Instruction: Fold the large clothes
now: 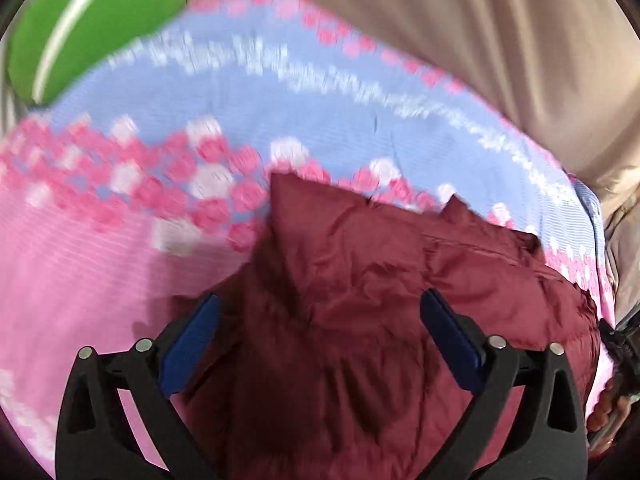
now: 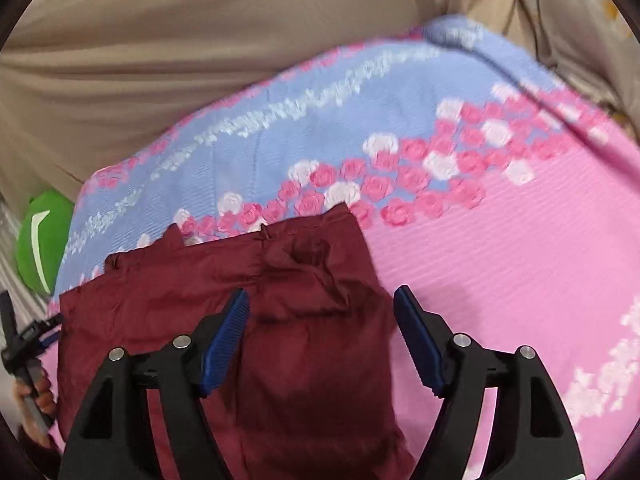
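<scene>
A maroon puffy garment (image 1: 360, 300) lies crumpled on a bed. In the left wrist view it fills the lower middle, and my left gripper (image 1: 320, 300) stands open just above it, blue pads wide apart and pressing on nothing. In the right wrist view the same garment (image 2: 200, 288) lies partly folded at the lower left, its right edge under my right gripper (image 2: 322, 294), which is also open with cloth below the gap but not pinched. The left gripper (image 2: 24, 336) and the hand holding it show at the far left edge there.
The bedspread (image 1: 100, 280) (image 2: 500, 260) is pink and light blue with rose prints. A green cushion (image 1: 92, 28) (image 2: 44, 240) sits at one corner of the bed. Beige cloth (image 1: 480, 40) (image 2: 180, 60) hangs behind the bed.
</scene>
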Motion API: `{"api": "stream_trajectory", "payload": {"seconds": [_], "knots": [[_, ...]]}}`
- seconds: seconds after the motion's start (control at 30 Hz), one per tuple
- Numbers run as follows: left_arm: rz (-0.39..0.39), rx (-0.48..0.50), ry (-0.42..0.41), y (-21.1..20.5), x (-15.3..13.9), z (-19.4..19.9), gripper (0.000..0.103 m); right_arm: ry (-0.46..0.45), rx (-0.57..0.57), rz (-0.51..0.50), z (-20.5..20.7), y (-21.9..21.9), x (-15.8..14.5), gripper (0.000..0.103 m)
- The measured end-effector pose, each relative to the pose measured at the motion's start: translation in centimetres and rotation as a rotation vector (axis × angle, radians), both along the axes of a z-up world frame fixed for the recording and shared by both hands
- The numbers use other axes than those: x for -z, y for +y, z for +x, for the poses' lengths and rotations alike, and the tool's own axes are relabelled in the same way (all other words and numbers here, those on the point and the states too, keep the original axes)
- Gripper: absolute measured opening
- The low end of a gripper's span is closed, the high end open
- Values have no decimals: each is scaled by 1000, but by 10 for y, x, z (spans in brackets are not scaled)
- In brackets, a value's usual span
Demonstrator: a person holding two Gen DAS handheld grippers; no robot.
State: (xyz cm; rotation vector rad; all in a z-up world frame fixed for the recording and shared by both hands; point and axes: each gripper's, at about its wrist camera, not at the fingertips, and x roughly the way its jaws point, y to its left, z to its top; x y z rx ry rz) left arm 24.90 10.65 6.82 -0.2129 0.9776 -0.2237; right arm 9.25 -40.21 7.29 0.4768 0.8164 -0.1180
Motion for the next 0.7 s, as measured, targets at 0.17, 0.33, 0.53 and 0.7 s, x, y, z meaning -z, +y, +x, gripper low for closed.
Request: {"api": "stream_trajectory", "payload": {"seconds": [0.17,0.33,0.53,0.7], "knots": [[-73,-8,-33,10,-6,-8,5,-54,-52,-69,18,25,-16,8],[-57,-49,-121,33,-27,-24,5,-232,-93,-139,10,53,-56,7],[72,-53,-30,18,28,0,8,70,-43,-108,57,37,29,11],[143,-101,-117,15,-13,-25,14,-12,23,-236,20,54,-17,22]]}}
